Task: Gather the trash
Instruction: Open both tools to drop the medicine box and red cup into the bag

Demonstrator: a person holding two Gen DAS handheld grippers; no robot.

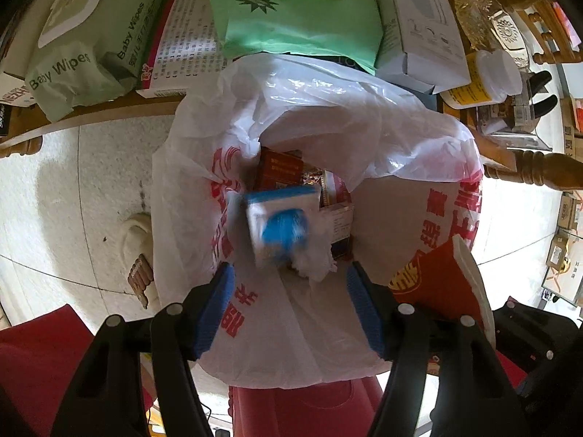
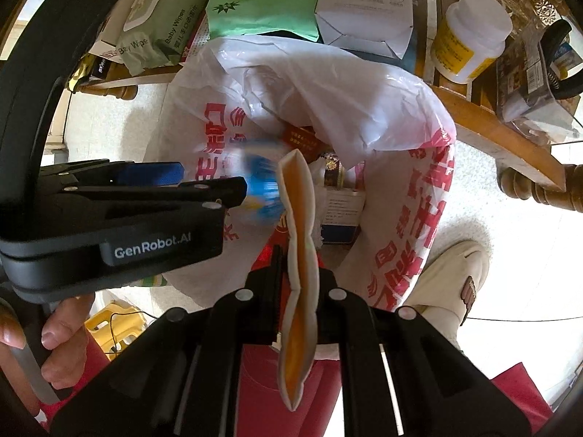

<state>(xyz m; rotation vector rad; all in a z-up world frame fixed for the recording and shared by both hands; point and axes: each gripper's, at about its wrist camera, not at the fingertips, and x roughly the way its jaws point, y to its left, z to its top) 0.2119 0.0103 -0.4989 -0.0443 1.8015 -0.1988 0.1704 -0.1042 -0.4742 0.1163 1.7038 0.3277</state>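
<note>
Surface [image 1: 109, 116] crowded to its edge above the bag [image 1: 309, 109]; pale floor [image 1: 73, 200] open beside. Left gripper [image 1: 289, 291] jaws apart, right gripper [image 2: 297, 273] clamping a paper cup [image 2: 298, 255].

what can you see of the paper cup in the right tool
The cup is squashed flat, red outside with gold print and a white rim, orange-tinted inside. The right tool clamps it at mid-length, its mouth edge pointing toward the open white bag. From the left wrist view it shows as a red wedge beside the bag.
</note>
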